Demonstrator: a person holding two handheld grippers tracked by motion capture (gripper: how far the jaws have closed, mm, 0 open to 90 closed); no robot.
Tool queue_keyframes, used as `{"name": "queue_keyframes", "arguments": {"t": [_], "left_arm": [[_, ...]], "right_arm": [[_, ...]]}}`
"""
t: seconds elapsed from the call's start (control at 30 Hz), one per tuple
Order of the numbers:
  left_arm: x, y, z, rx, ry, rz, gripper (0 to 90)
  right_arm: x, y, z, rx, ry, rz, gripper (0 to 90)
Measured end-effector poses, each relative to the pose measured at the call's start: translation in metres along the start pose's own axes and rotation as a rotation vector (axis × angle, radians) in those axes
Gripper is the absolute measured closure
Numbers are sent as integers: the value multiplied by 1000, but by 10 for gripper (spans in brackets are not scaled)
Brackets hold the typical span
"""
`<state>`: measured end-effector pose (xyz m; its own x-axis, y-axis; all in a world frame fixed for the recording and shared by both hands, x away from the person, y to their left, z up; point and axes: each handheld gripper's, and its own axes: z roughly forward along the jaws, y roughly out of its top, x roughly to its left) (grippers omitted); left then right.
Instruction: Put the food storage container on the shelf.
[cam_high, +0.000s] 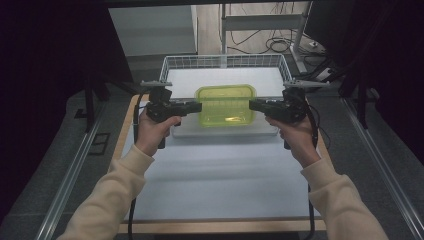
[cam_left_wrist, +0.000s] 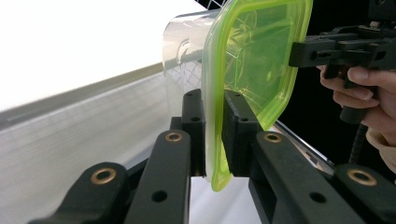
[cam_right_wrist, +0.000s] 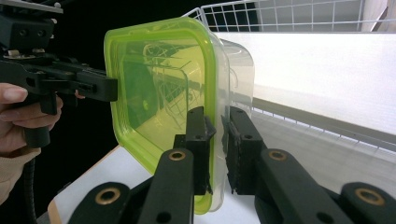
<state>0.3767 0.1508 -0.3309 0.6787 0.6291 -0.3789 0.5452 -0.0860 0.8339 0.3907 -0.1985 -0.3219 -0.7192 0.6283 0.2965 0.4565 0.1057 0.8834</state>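
A clear plastic container with a yellow-green lid (cam_high: 225, 104) hangs level above the white surface, in front of the wire basket (cam_high: 225, 61). My left gripper (cam_high: 198, 106) is shut on the left end of its rim and my right gripper (cam_high: 253, 104) on the right end. In the left gripper view the black jaws (cam_left_wrist: 215, 121) pinch the green lid rim (cam_left_wrist: 254, 56), with the other gripper (cam_left_wrist: 299, 52) at the far end. In the right gripper view the jaws (cam_right_wrist: 218, 135) clamp the rim of lid and clear tub (cam_right_wrist: 159, 79), and the left gripper (cam_right_wrist: 109, 88) holds the opposite edge.
The white wire basket stands at the back of the table and holds a white board (cam_high: 220, 79). A white mat (cam_high: 220, 175) with a wooden border (cam_high: 220, 226) covers the near table. Metal rails (cam_high: 70, 175) run along both sides. Desk legs and cables (cam_high: 280, 45) lie behind.
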Motion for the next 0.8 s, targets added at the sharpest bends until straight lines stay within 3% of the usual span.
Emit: {"name": "queue_keyframes", "arguments": {"t": [0.4,0.53,0.8], "left_arm": [[9,29,5,10,12,13,803],[16,41,9,25,24,12,802],[29,56,17,25,34,4,800]], "right_arm": [[-9,22,6,-10,-11,15,804],[-18,30,12,-15,-10,43,804],[-25,44,21,-15,-36,44,804]]}}
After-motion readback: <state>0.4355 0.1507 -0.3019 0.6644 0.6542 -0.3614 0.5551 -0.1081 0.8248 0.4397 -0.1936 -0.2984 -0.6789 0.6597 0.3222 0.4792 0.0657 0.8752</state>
